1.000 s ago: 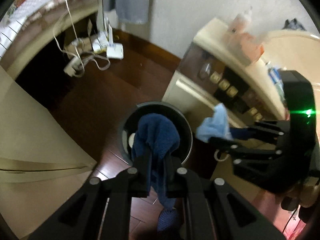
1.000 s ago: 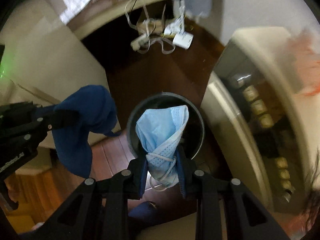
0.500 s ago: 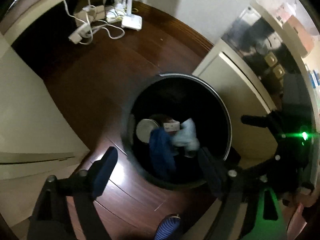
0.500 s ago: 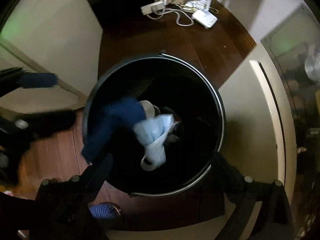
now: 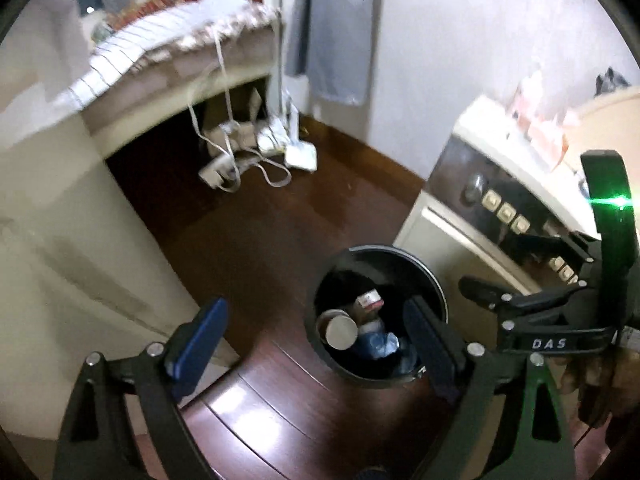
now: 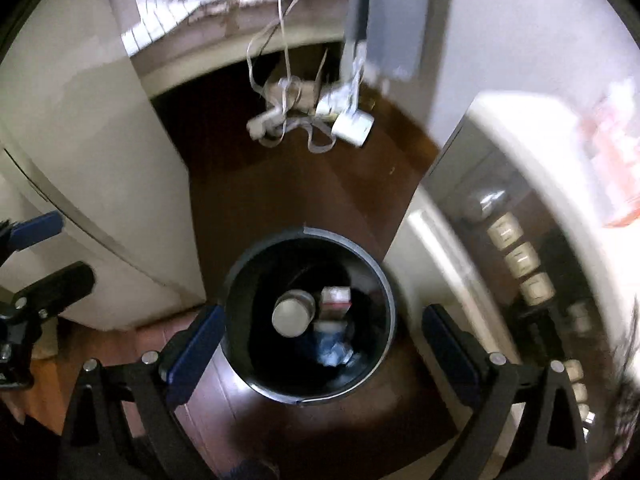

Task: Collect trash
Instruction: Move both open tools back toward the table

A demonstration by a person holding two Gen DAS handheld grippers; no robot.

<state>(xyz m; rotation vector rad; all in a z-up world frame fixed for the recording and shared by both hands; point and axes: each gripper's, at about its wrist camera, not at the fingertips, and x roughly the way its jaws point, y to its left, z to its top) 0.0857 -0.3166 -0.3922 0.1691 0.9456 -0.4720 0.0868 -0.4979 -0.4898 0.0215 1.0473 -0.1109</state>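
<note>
A black round trash bin (image 5: pixel 400 250) (image 6: pixel 308 233) stands on the dark wooden floor. Inside it lie a pale round cup (image 6: pixel 293 314), a red and white box (image 6: pixel 336 298) and a crumpled light blue face mask (image 6: pixel 332 354) beside dark blue cloth. My left gripper (image 5: pixel 312 340) hovers above the bin's near left side. Its jaws are opening and nothing is between them. My right gripper (image 6: pixel 320 352) hangs open straight over the bin, also empty. Each gripper shows at the edge of the other's view: the right gripper (image 5: pixel 492 264), the left gripper (image 6: pixel 60 248).
A cream cabinet (image 5: pixel 60 240) stands close on the bin's left. An appliance with a row of buttons (image 5: pixel 504 212) is tight against its right. A power strip with tangled white cables (image 5: pixel 232 168) and a white box (image 5: pixel 300 156) lie farther back by the wall.
Both grippers went from shut to open. The dark blue cloth and the light blue mask dropped into the bin. Both grippers then lifted and tilted up, so the bin looks smaller.
</note>
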